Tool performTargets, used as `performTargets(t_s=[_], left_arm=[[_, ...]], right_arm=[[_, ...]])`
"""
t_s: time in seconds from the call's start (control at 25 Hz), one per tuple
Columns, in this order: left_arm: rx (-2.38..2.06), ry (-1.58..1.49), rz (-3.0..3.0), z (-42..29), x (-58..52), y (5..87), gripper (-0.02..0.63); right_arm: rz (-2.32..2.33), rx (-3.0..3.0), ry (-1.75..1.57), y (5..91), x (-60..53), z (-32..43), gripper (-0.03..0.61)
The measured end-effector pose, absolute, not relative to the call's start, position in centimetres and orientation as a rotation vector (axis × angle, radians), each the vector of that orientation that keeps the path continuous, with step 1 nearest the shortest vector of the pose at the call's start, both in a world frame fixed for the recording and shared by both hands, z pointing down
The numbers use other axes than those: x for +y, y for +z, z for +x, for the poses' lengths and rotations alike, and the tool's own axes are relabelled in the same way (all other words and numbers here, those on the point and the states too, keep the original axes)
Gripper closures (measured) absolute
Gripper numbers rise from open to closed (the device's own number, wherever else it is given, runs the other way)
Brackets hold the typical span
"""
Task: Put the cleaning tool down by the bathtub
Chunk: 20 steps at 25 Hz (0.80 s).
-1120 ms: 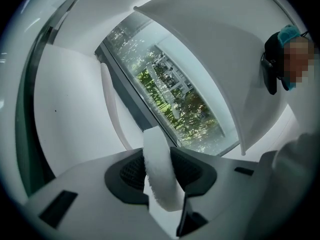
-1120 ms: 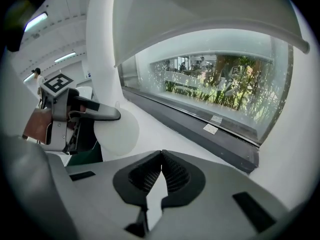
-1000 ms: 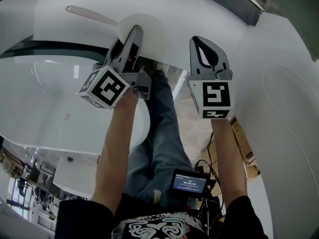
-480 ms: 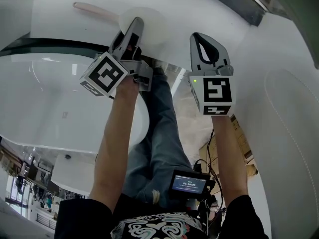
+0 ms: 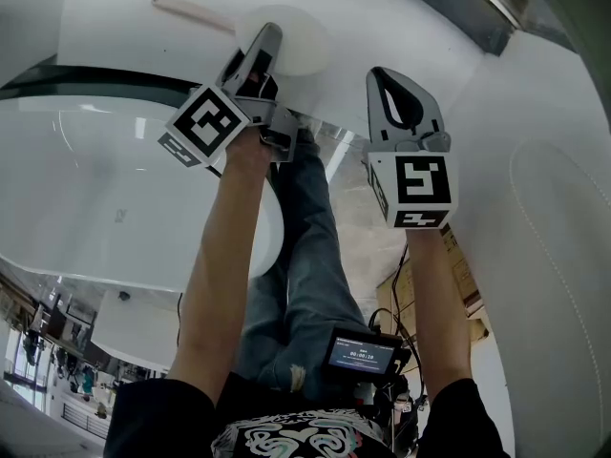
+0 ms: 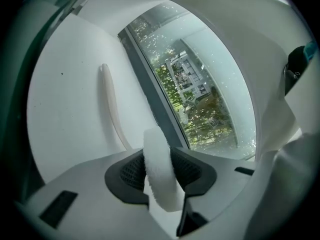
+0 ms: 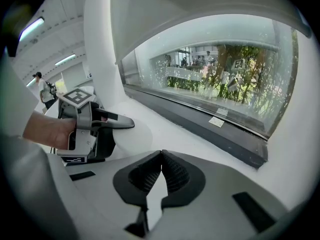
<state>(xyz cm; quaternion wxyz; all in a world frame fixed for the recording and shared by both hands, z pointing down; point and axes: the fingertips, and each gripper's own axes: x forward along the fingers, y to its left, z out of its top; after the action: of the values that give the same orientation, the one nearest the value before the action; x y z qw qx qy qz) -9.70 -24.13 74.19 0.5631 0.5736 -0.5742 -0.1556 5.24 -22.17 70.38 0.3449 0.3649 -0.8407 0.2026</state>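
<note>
**Gripping one cleaning tool (image 5: 291,41) above the white ledge (image 5: 124,51)**

Two bare forearms reach forward side by side, and both grippers tilt downward. The left gripper (image 5: 268,34) is clamped on the fuzzy round pad (image 6: 160,174) of the single tool. Its slim handle (image 6: 111,109) stretches away across the ledge beside the bathtub (image 5: 95,189). The right gripper (image 5: 379,74) hovers near it, jaws together and empty.
</note>
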Motion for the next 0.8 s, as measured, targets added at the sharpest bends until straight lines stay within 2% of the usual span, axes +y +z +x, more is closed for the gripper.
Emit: performTargets(t_s=[0.6,0.8], left_arm=[[-1.394,-0.250,1.264,-9.9,-23.2,76.5,0.472],[-1.415,-0.238,1.238,-10.0,-23.1,76.8,0.447]], right_arm=[[0.881,-2.209,0.570,70.7,-20.8,3.7,0.551],[0.871,-2.212,0.585,70.8,-20.6,3.6,0.551]])
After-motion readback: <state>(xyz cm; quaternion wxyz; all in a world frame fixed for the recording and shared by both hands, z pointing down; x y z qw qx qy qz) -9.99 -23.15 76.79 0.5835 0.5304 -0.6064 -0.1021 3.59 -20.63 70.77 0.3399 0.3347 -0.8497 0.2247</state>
